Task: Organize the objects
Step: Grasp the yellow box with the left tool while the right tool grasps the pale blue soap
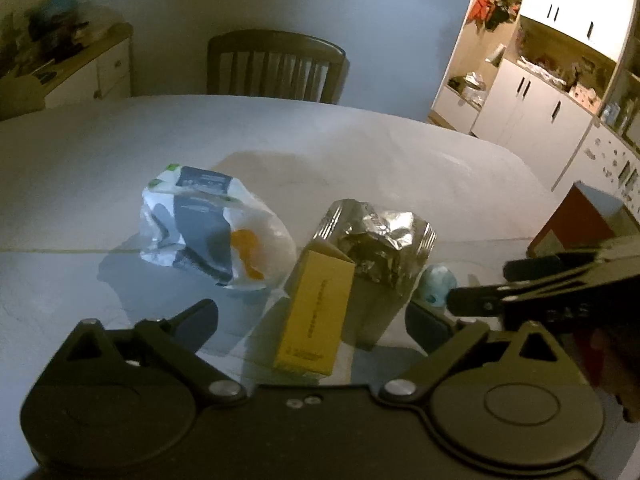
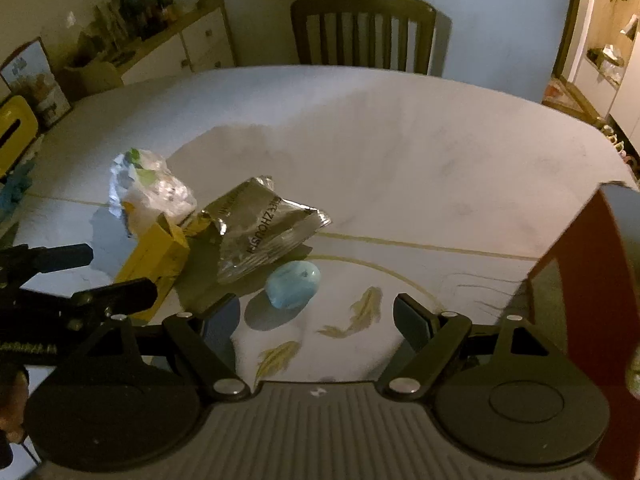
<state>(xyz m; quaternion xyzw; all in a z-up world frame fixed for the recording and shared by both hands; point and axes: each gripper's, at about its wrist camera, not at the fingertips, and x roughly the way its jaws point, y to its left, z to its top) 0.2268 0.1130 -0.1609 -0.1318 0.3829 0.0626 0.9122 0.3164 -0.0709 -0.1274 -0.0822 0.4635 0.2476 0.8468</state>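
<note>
A yellow box (image 1: 316, 320) lies on the table between the wide-apart fingers of my left gripper (image 1: 314, 316), which is open and does not touch it. A crumpled silver foil bag (image 1: 376, 240) sits just behind the box, and a white and blue plastic bag (image 1: 208, 232) lies to their left. In the right wrist view, a light-blue rounded object (image 2: 294, 284) rests just ahead of my right gripper (image 2: 318, 320), open with nothing between its fingers. The foil bag (image 2: 260, 232), yellow box (image 2: 156, 256) and plastic bag (image 2: 148, 192) lie beyond it to the left. The left gripper (image 2: 116, 276) reaches in from the left.
A red box (image 2: 592, 280) stands at the right edge of the white table (image 2: 400, 152). A wooden chair (image 2: 364, 28) is at the far side. A cluttered sideboard (image 2: 168, 40) stands at the back left, white cabinets (image 1: 540, 100) at the back right.
</note>
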